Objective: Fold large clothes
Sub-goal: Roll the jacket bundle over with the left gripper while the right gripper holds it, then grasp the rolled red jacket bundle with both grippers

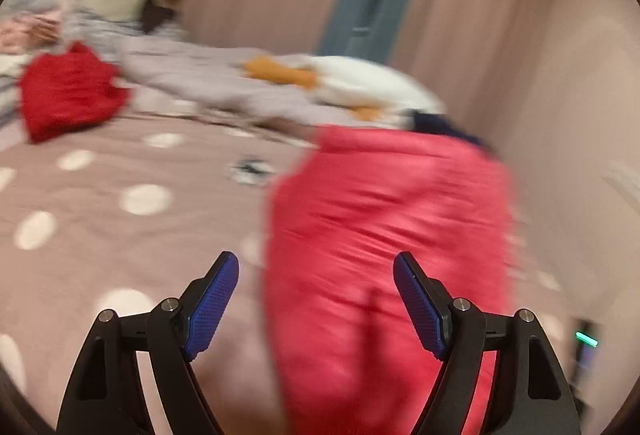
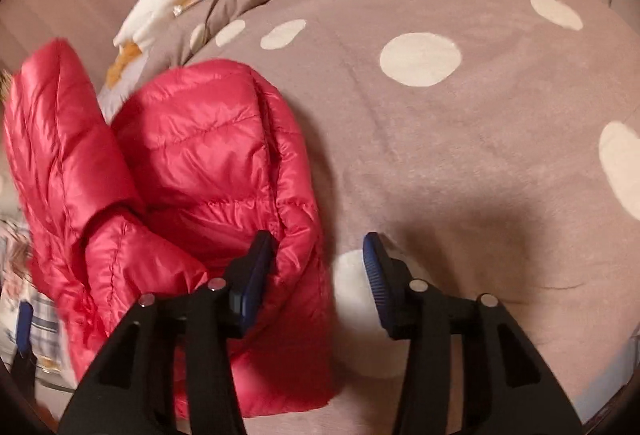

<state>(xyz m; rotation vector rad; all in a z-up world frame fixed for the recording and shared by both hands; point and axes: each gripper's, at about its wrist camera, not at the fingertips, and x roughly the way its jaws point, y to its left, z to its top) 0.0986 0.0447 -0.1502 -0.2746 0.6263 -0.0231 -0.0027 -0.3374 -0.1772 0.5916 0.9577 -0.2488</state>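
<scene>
Warm, dim indoor light tints everything pinkish. The left wrist view is smeared by motion blur; only the left hand-held gripper (image 1: 316, 299) looks crisp. The right wrist view is sharper, with sheen on the red jacket (image 2: 192, 171) and a soft shadow on the bed (image 2: 460, 163) toward five o'clock. Fisheye bending and black corners frame both.

Your left gripper (image 1: 316, 299) points forward and down, its blue pads (image 1: 212, 309) spread wide with nothing pinched between them. Your right gripper (image 2: 318, 275) tilts more steeply down, jaws partly apart (pads clamping nothing).
</scene>
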